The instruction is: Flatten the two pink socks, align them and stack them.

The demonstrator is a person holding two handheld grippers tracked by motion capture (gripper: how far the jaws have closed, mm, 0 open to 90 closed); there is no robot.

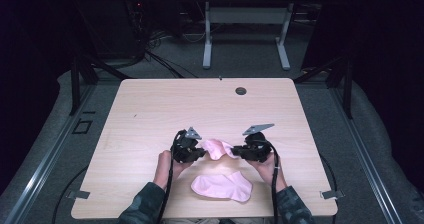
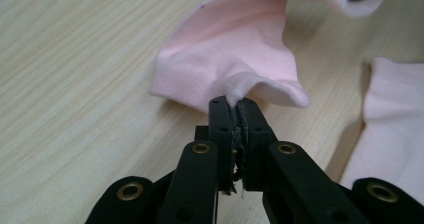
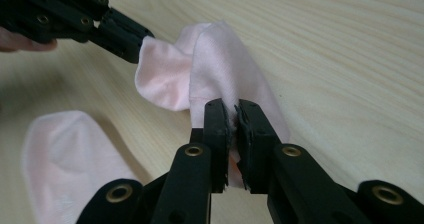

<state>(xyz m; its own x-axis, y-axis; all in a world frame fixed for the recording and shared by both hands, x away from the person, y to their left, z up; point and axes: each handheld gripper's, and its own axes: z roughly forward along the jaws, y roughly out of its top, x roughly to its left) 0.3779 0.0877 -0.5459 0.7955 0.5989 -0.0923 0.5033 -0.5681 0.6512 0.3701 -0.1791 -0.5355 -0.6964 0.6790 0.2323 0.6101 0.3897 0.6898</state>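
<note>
Surface: light wood-grain table [image 1: 150,114], with a round cable hole [image 1: 241,90] near its far edge.
Held sock: pink sock [image 1: 218,148], bunched and strung between the two grippers over the near middle of the table; its lower folds look to touch the tabletop in the gripper views.
Second sock: another pink sock [image 1: 223,186], lying flat on the table nearer the person, just beside the held one and apart from both grippers.
Left gripper [image 1: 199,153]: jaws pressed together on a pinch of the held sock's edge; in the left gripper view the fabric puffs out just above the tips [image 2: 234,104].
Right gripper [image 1: 239,152]: jaws nearly together, clamping a fold of the same sock; in the right gripper view the cloth runs down between the tips [image 3: 233,109].
Left hand [image 1: 164,166]: wrapped around the left gripper's body.
Right hand [image 1: 267,166]: wrapped around the right gripper's body.
Sleeves: camouflage-patterned sleeves [image 1: 145,204] at the near table edge.
Background: a second table's white legs [image 1: 207,34] on the grey floor beyond.
</note>
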